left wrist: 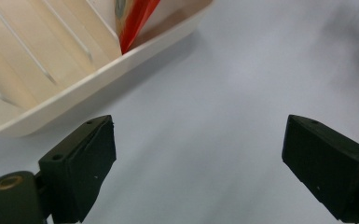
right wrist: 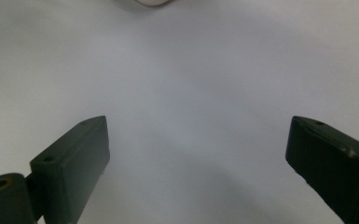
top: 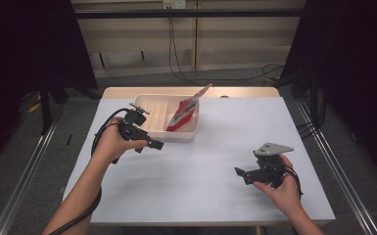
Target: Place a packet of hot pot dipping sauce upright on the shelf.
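Leaning red packet (top: 183,113) in white tray (top: 153,133), both grippers' jaws wide, empty.

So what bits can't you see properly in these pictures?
- Writing on the red and white snack bag: too small to read in the high view.
- The bag's lower part: hidden behind the white tray's wall in the high view, and cut off by the top edge in the left gripper view.
- Tray in the right gripper view: cut off by the top edge.
- Table near the open left claw: blurred.
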Demonstrator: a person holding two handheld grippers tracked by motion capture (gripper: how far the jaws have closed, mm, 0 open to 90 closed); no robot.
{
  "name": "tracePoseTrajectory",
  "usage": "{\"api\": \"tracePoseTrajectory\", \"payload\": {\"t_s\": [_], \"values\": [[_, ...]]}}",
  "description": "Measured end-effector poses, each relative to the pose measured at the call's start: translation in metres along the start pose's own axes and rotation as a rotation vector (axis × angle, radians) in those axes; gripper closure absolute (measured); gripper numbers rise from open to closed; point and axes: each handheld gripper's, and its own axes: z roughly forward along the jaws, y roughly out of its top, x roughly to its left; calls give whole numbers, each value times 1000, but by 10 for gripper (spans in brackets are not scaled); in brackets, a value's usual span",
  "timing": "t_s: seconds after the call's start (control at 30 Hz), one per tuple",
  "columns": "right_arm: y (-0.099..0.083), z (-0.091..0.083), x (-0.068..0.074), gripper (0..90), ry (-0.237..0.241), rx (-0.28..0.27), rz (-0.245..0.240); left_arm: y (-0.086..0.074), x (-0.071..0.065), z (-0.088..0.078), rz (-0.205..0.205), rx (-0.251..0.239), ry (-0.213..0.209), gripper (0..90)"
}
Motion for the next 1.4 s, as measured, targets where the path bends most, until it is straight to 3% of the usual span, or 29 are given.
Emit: {"api": "tracePoseTrajectory", "payload": {"t_s": [0.03,0.17,0.23,0.3,0.33,0.5,0.53,0.73,0.8,0.83,0.9,0.93,1.03,1.07,1.27,1.3,1.37,1.4], "values": [[0,0,0,58,0,0,0,-1,1,0,14,7,3,96],[0,0,0,58,-3,-2,-3,-7,3,1,12,3,-1,96],[0,0,0,58,-3,-1,0,-13,2,3,-8,-12,8,97],[0,0,0,58,0,-2,-3,-14,3,3,8,-3,6,97],[0,1,1,58,-4,-1,-6,-16,2,4,-5,-3,9,97],[0,0,1,58,-7,1,-6,-21,4,7,11,3,15,96],[0,0,1,58,-6,1,-4,-23,3,8,-4,-7,16,96],[0,0,1,58,-7,-1,-6,-28,2,10,10,8,20,92],[0,0,1,58,-5,-3,-6,-30,2,11,-4,-5,17,92],[0,0,1,58,-5,-3,-6,-31,4,11,9,3,14,92],[0,0,1,58,-4,-1,-4,-34,4,13,-12,-12,18,93],[0,0,1,58,-2,-1,-5,-36,4,13,-7,-2,36,92],[1,0,2,58,-3,0,-5,-38,5,12,4,1,31,92],[1,0,2,58,-3,0,-6,-40,5,13,-17,-20,31,92],[1,0,2,58,-4,-1,-8,-48,8,15,-12,-10,40,91],[1,0,2,58,-3,-1,-6,-51,8,17,-30,-30,30,91],[1,0,2,58,-3,-1,-8,-52,9,17,-18,-24,29,91],[1,0,2,58,-3,-1,-8,-54,9,18,-38,-35,25,91]]}}
